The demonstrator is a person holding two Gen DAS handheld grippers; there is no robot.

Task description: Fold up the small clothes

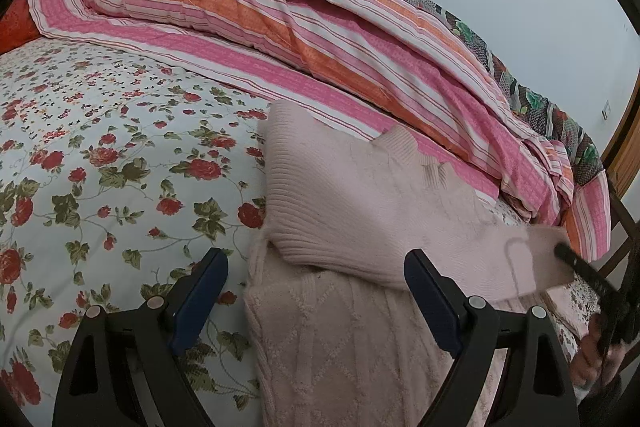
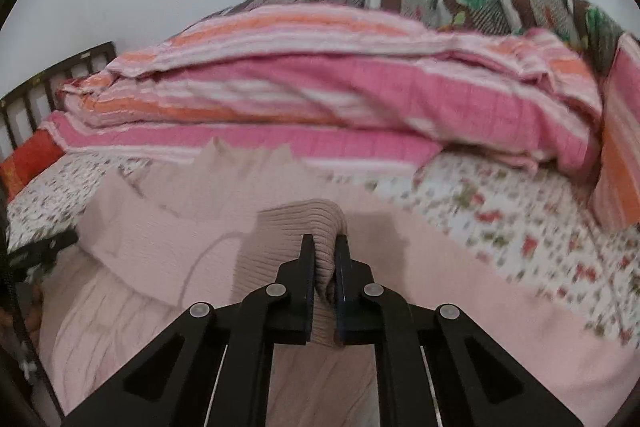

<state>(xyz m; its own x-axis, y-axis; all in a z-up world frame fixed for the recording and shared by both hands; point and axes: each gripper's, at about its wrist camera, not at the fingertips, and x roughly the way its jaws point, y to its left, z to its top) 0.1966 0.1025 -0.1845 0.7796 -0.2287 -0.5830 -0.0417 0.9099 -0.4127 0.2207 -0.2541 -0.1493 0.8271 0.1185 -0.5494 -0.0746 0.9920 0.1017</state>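
A pale pink knitted sweater [image 1: 352, 211] lies on the floral bedsheet [image 1: 100, 155], near the bed's near edge. The right gripper [image 2: 325, 247] pinches a ribbed fold of it, jaws nearly closed on the knit. The left gripper [image 1: 316, 267] hangs spread wide above the sweater, holding nothing. Beyond, a striped pink-and-orange quilt [image 1: 280, 19] is heaped along the far side. No readable writing shows.
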